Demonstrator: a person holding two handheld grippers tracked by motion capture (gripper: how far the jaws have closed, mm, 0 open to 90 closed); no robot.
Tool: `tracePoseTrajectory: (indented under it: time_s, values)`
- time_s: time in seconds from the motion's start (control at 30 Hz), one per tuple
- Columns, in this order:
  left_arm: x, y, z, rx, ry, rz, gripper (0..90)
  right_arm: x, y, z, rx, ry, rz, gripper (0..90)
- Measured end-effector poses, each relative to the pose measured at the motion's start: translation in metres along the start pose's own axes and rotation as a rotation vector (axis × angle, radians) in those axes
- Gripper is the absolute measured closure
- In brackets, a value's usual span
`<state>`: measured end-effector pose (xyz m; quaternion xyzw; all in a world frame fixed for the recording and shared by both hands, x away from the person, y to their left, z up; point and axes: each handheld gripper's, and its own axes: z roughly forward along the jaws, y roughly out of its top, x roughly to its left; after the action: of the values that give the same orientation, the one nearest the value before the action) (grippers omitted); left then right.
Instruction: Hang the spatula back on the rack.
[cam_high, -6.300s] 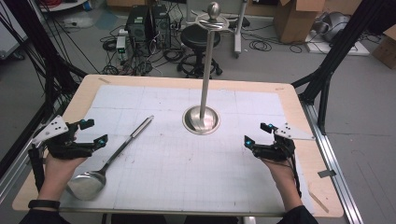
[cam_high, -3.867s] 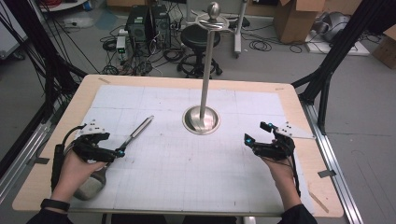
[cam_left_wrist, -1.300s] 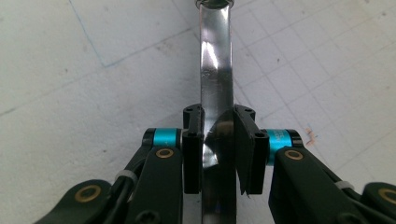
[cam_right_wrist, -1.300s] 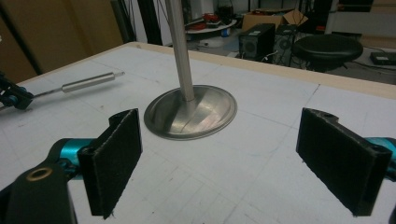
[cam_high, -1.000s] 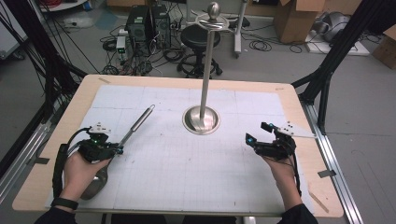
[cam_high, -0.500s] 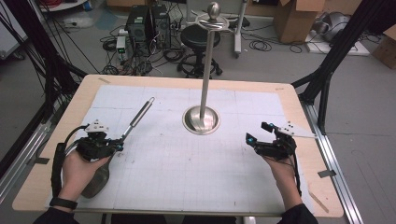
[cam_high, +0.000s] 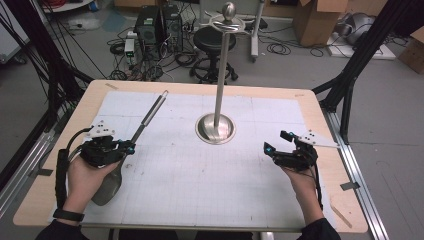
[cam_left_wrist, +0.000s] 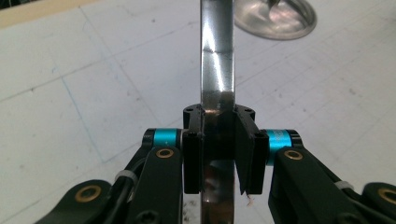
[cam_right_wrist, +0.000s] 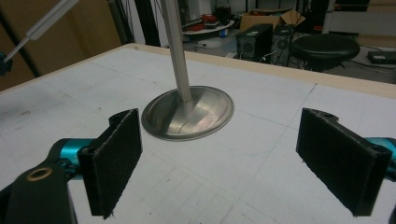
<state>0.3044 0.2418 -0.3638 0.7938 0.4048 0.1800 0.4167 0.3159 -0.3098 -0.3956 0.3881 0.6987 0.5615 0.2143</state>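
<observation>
The worktop (cam_high: 310, 107) is carrying a white gridded mat, and at its middle a tall steel hanging stand (cam_high: 218, 95) is rising from a round base to a crown of hook arms. Left of it, a long-handled steel ladle (cam_high: 131, 142) is leaning with its bowl low by the person's left hand and its handle slanting up and away toward the far edge of the mat. The left tongs (cam_high: 126, 146) are pinching the flat handle (cam_left_wrist: 217, 84) near the bowl end, pads pressing on both of its faces. The right tongs (cam_high: 277, 142) are resting near the mat's right edge, well apart from the stand, with their jaws spread wide and nothing between them.

The step in hand seems to be lifting the ladle to hang it on the stand. Since the grip is sitting close to the bowl, the long handle is likely to swing; doing it well means keeping the pinch firm, raising steadily, holding the handle's tip clear of the stand's pole, and guiding the end to a hook only once it is level with the crown.
</observation>
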Motion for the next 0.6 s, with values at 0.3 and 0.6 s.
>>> tracePoseTrajectory:
  time_s: [0.3, 0.6]
  values:
    - [-0.009, 0.018, -0.006, -0.076, -0.02, 0.017, 74.7, -0.001, 0.0, 0.0, -0.004, -0.001, 0.0, 13.6]
    - [-0.018, 0.037, -0.011, -0.183, -0.037, 0.046, 74.6, -0.002, 0.0, 0.0, -0.007, 0.001, 0.005, 13.6]
